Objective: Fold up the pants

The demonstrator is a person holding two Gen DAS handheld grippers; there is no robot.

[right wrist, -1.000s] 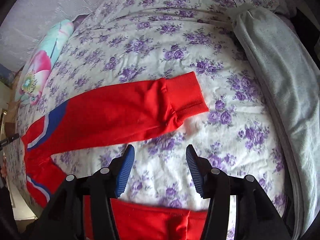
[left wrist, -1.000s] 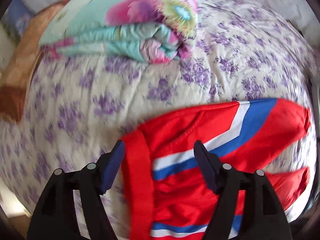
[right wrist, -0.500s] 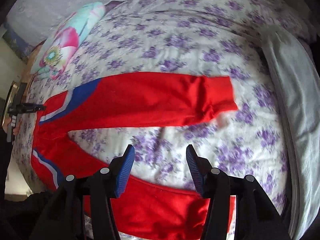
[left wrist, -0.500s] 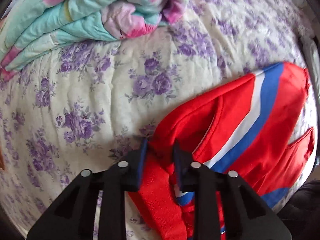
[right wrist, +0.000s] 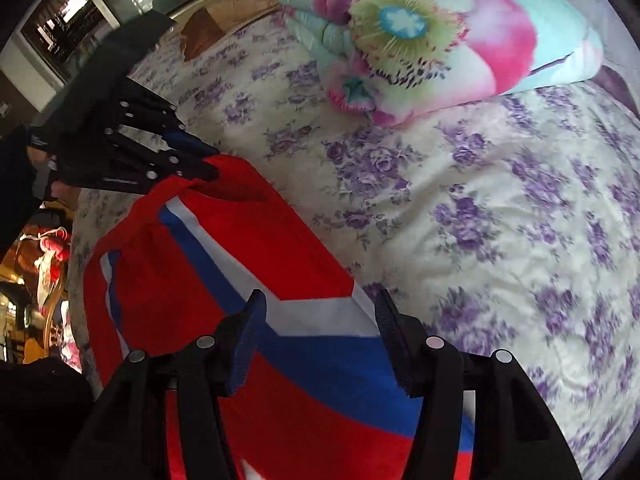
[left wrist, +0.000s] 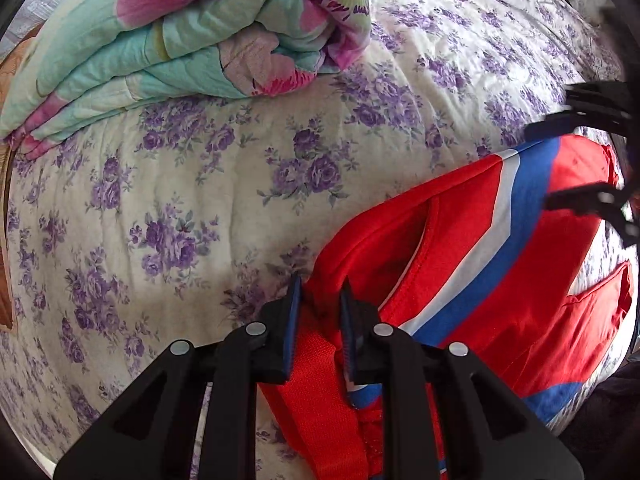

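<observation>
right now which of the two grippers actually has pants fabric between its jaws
The left gripper: its jaws are closing on the red waistband of the pants. The right gripper hangs above the striped fabric, jaws opening, nothing between them.

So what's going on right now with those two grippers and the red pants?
Left gripper closing on the red pants' waistband. Right gripper opening, over the blue-white stripe, gripping nothing. Folded floral quilt lies apart on the bed, nothing in the way.

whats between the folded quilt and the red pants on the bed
Only bare flowered bedsheet lies between the folded quilt and the red pants; both wrist views show it.
</observation>
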